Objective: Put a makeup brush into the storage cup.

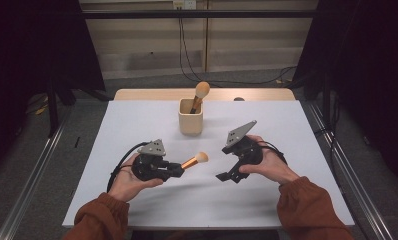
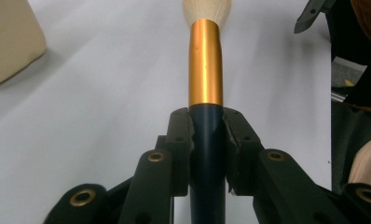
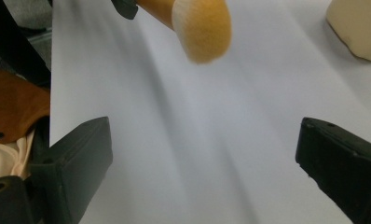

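A makeup brush [image 1: 195,160] with a dark handle, a copper ferrule [image 2: 205,65] and pale orange bristles [image 3: 203,29] is held level above the white table [image 1: 137,120]. My left gripper [image 1: 173,171] is shut on its dark handle, bristles pointing right. My right gripper [image 1: 226,176] hovers just right of the bristles, its jaws wide apart with nothing between them. A beige cup [image 1: 191,117] stands at the middle back with a second brush [image 1: 199,95] upright in it.
The beige cup's corner [image 2: 9,42] lies far left in the left gripper view, and its edge [image 3: 358,28] top right in the right gripper view. Rust-coloured sleeves [image 1: 307,205] come in from the bottom. Metal rails [image 1: 347,175] flank the table.
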A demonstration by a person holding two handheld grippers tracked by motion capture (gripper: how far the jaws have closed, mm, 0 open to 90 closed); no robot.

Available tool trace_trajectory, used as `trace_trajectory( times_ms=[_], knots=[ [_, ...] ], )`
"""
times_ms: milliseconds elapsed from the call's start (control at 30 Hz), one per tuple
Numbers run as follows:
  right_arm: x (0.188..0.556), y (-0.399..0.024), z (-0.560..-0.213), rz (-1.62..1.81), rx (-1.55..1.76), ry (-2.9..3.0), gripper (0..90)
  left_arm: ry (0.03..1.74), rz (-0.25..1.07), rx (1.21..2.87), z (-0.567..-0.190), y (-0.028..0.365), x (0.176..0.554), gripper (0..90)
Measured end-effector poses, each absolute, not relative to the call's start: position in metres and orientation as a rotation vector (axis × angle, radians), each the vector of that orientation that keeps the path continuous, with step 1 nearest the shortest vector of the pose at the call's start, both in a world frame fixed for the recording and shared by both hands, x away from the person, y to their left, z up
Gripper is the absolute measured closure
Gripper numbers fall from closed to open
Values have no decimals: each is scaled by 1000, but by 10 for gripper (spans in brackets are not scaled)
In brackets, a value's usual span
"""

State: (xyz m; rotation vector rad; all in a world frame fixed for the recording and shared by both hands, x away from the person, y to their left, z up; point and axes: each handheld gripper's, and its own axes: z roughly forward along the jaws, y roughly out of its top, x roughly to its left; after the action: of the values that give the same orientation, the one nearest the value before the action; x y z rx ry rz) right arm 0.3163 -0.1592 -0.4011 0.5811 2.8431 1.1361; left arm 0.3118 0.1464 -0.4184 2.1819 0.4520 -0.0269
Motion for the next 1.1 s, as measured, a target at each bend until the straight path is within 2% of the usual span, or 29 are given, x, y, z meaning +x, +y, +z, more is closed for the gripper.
trace_trajectory(
  times_ms=[1100],
  knots=[
    [287, -180, -422, 1382, 738, 2567, 26, 452, -11, 1947, -429, 150, 304, 743]
  ],
)
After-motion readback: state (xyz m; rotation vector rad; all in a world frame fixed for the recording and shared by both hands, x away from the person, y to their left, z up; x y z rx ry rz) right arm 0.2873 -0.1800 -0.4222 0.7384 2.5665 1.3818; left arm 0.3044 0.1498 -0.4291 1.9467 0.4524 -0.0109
